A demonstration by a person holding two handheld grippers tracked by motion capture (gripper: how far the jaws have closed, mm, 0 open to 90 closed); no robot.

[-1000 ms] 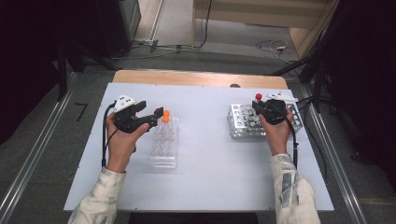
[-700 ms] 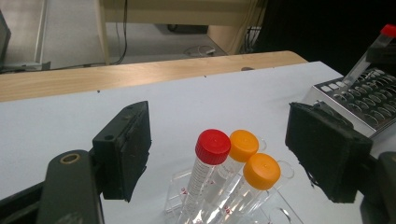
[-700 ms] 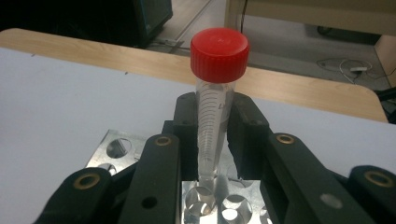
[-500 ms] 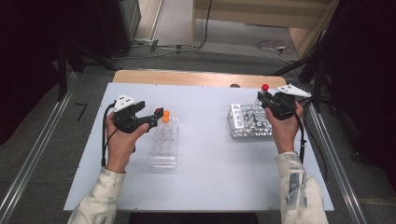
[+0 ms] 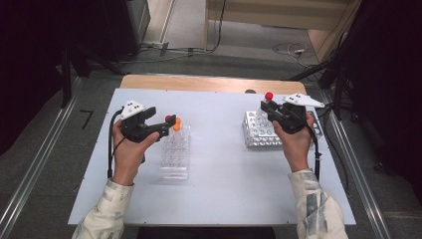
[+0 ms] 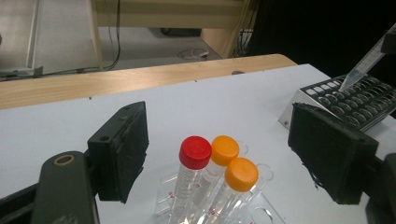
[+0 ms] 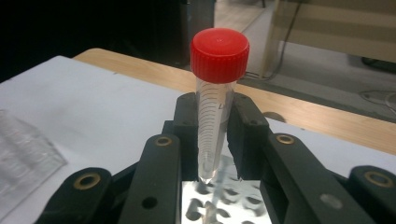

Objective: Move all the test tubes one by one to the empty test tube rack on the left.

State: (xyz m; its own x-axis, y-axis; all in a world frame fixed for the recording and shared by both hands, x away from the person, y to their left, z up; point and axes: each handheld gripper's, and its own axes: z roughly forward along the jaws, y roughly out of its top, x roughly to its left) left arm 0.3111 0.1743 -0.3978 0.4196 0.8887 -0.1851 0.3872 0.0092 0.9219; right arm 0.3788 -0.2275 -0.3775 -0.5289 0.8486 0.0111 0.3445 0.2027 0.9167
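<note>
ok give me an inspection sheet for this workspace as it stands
surface: white table top, wooden strip along the far edge.
job's things: red-capped tube held above the metal rack; clear rack holds one red-capped and two orange-capped tubes.
clutter: nothing seen.
grippers: right gripper shut on the red-capped tube; left gripper open, its jaws have just been opening, with the three caps between them, untouched.
cables: black cable hangs from the left gripper; another trails from the right.
surroundings: grey floor, cables on it, dark equipment both sides.
</note>
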